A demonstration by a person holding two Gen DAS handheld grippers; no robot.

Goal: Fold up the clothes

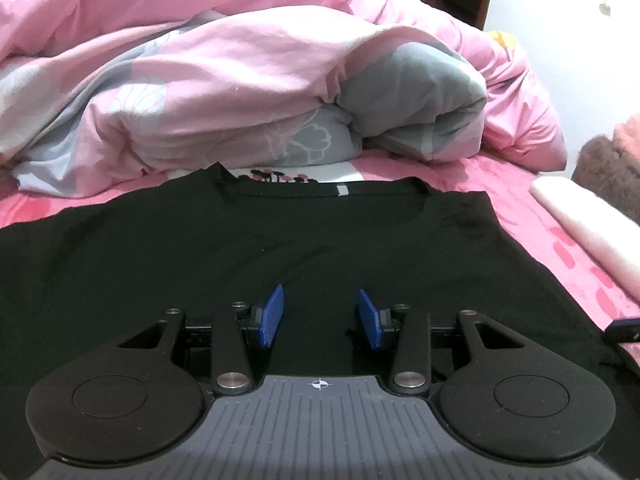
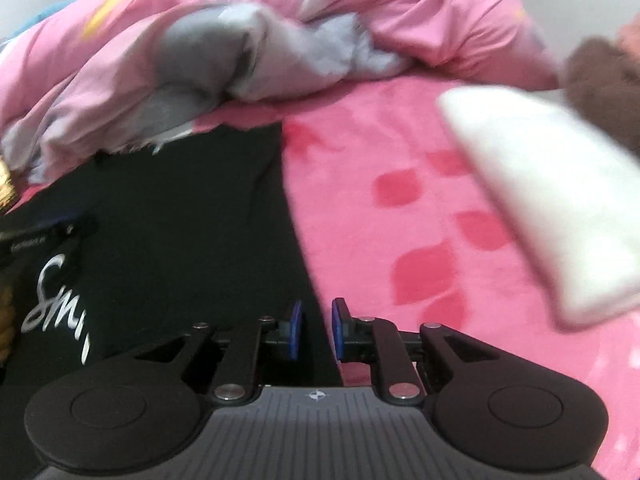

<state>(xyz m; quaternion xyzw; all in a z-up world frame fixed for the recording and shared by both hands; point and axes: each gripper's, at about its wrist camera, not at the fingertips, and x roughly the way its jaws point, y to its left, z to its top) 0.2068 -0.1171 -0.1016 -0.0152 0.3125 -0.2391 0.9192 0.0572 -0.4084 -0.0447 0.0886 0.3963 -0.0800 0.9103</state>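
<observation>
A pink petal-print bed sheet (image 2: 400, 208) carries a black cotton T-shirt (image 1: 248, 240) spread flat, collar toward the heaped pink-and-grey duvet (image 1: 224, 92), probably laid out ready for folding. The left tool (image 1: 320, 318) hovers over the shirt's middle, jaws wide, holding nothing. The right tool (image 2: 317, 330) straddles the shirt's right edge, jaws narrow but apparently gripping nothing yet.

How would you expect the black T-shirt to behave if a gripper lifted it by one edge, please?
The black T-shirt lies flat and thin on the pink sheet, so it will probably droop limply. It looks light. The fleecy-looking sheet may grip it, so pushing would likely bunch it rather than slide it.
</observation>
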